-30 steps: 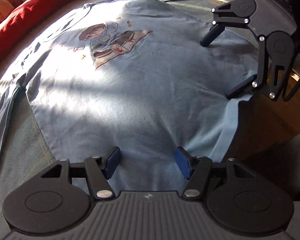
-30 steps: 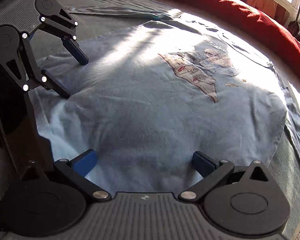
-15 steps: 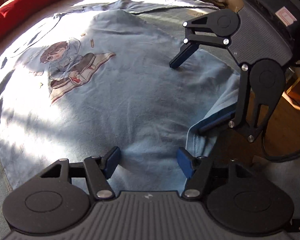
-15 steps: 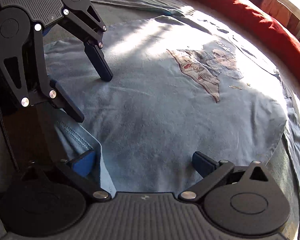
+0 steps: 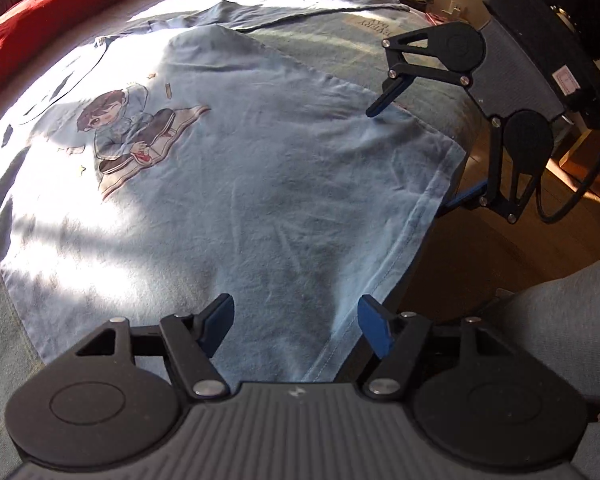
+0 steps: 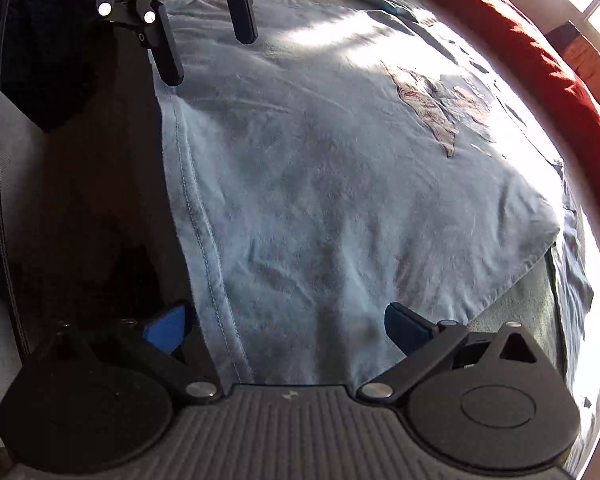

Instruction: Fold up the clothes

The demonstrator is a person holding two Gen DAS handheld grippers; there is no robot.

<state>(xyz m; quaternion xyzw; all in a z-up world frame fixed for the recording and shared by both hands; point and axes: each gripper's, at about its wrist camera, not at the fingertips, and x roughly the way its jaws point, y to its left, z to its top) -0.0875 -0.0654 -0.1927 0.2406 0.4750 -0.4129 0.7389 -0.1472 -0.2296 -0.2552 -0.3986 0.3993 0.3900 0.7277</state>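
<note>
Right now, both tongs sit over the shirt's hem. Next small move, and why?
Probably lower both and pinch the hem. The light blue T-shirt lies flat, print up, its stitched hem along the bed's near edge. The left tongs are opening over the cloth, nothing pressed between the pads; the right tongs stand open astride the hem. Neither grips yet.

One light-blue T-shirt [image 5: 260, 184], one red blanket [image 5: 60, 12], two grippers, four blue-padded fingers [image 5: 374, 328].

Left gripper [image 5: 296, 326] opening; right gripper [image 6: 284, 326] spread wide
</note>
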